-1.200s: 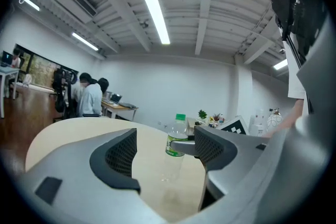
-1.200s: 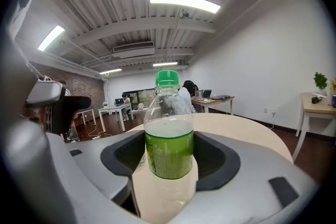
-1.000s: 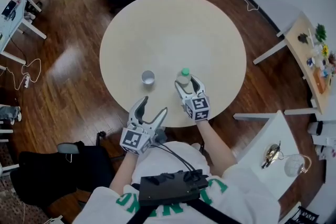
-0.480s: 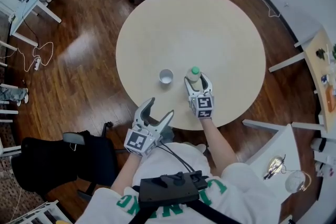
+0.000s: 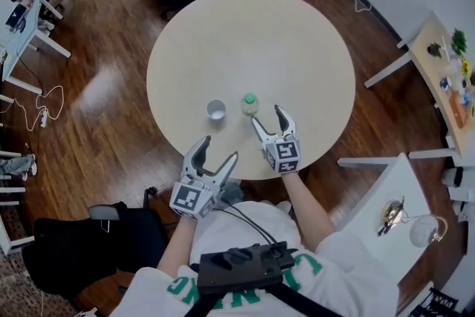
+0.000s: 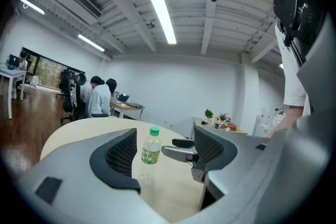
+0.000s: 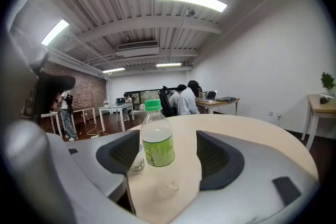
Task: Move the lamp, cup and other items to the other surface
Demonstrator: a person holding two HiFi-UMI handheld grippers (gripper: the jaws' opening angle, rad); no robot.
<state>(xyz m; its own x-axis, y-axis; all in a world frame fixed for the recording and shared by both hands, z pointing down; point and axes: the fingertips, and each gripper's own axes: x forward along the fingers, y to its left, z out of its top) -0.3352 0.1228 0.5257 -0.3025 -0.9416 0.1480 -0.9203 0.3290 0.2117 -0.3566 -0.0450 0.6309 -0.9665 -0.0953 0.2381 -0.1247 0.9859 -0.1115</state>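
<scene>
**A:** Why does the left gripper sit so low?

**B:** It hangs off the near edge of the table with its fingers apart and nothing between them. I'd say it is idle, aimed up the table and ready for the next item.

**A:** And the cup?

**B:** It stands upright on the table, near the front and left of centre. It is small and pale, mouth up, and nothing touches it.

**A:** Then the bottle?

**B:** It is just right of the cup, upright and free. It is clear plastic with a green cap and a green label band. It looks light, so I judge a nudge could tip it.

**A:** Is the right gripper holding it?

**B:** No. Its fingers have just been opening and now stand wide. The bottle sits just beyond the tips, in line with the gap, and neither pad presses on it. That looks like a release, leaving it set down here.

**A:** Further right?

**B:** A white table at the near right carries something metallic, too small to name.
</scene>
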